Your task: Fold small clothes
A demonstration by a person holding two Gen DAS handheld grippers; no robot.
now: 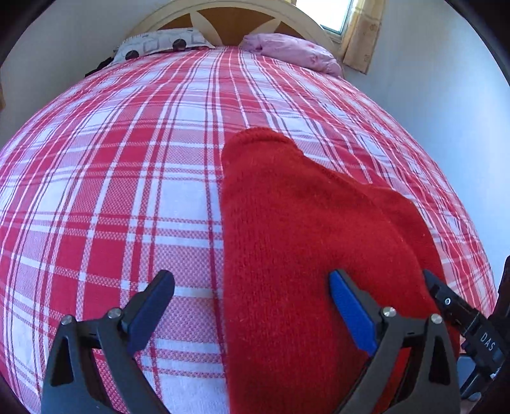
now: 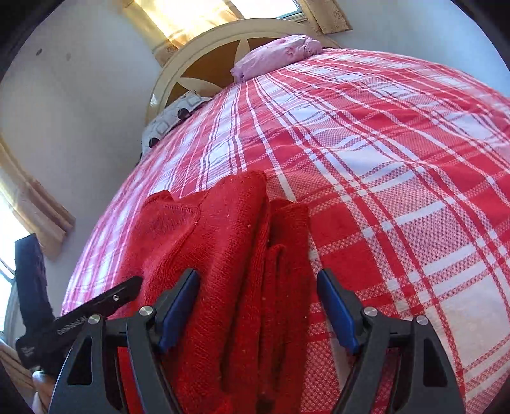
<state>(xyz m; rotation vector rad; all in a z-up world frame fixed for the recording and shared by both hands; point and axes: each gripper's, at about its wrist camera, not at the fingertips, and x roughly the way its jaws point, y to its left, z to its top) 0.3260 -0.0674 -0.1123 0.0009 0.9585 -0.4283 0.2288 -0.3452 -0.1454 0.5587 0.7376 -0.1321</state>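
Bedspread (image 1: 111, 191) holds 1 folded red garment (image 1: 287, 223), 2 tools spread.

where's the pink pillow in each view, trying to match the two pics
Left wrist: pink pillow at top, right of centre, against the headboard.
Right wrist: pink pillow at top centre, at the bed's far end.
Shared landmark: the cream headboard behind it.

Plaid bedspread (image 1: 111, 178), pink pillow (image 1: 287, 52), headboard (image 1: 223, 28)

"DAS" (white letters) on right hand-held gripper (image 1: 452, 305).
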